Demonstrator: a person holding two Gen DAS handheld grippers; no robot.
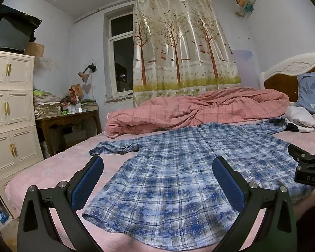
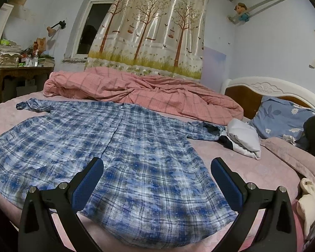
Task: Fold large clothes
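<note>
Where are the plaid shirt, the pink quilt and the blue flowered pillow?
plaid shirt [image 1: 178, 168], left wrist view, middle of its body.
pink quilt [image 2: 157, 96], right wrist view, rumpled middle.
blue flowered pillow [image 2: 281, 117], right wrist view, its face.

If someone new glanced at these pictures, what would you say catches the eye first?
The blue plaid shirt spread flat on the pink bed, both sleeves out. Behind it lies a rumpled pink quilt under a tree-print curtain. Both hand-held grippers, left and right, hover open above its hem.
</note>
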